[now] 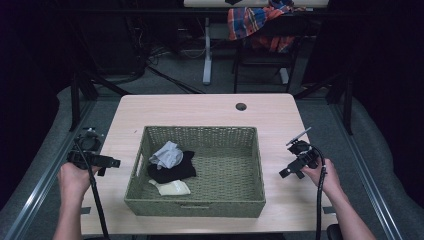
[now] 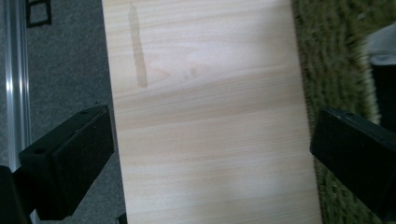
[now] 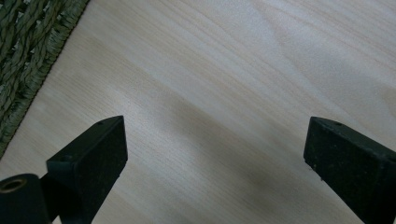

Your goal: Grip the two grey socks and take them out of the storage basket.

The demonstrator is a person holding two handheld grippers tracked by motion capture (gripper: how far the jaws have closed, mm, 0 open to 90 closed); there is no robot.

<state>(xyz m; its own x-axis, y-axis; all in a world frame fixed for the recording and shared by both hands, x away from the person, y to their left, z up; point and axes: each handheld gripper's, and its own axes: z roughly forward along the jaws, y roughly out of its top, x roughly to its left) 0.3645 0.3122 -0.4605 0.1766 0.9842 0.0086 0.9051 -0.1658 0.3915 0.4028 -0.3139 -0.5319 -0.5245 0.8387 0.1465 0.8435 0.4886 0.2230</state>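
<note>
Both forearms come in from the bottom of the high view, one gripper on each side of the basket [image 1: 252, 165], nothing held. Left gripper [image 1: 114, 162] hangs over the left table edge, jaws spread wide and empty; its own view has bare table [image 2: 205, 121] between them and the basket wall at the right. Right gripper [image 1: 289, 172] is over bare wood just right of the basket, jaws also wide apart and empty, basket weave at its view's top-left corner [image 3: 28, 42].

Clothes sit in the left half of the basket: grey cloth [image 1: 167, 154] lying on a black garment [image 1: 175, 171], and a cream piece [image 1: 172, 188] at the front touching the black one. Right half of the basket looks bare.

My read: the step is a reach into the basket, not yet started. Left gripper is nearer the pile. Go over the rim, not through it; the wall is tall and the handle cutout on the left side could snag a jaw. Take the grey cloth first since it's on top, and pinch a raised fold so the black garment underneath doesn't lift with it.

Around: cable hole [image 1: 241, 106] at the far table edge, plaid cloth [image 1: 255, 20] on a chair behind, well apart. Trailing cables could drag across the rim.
</note>
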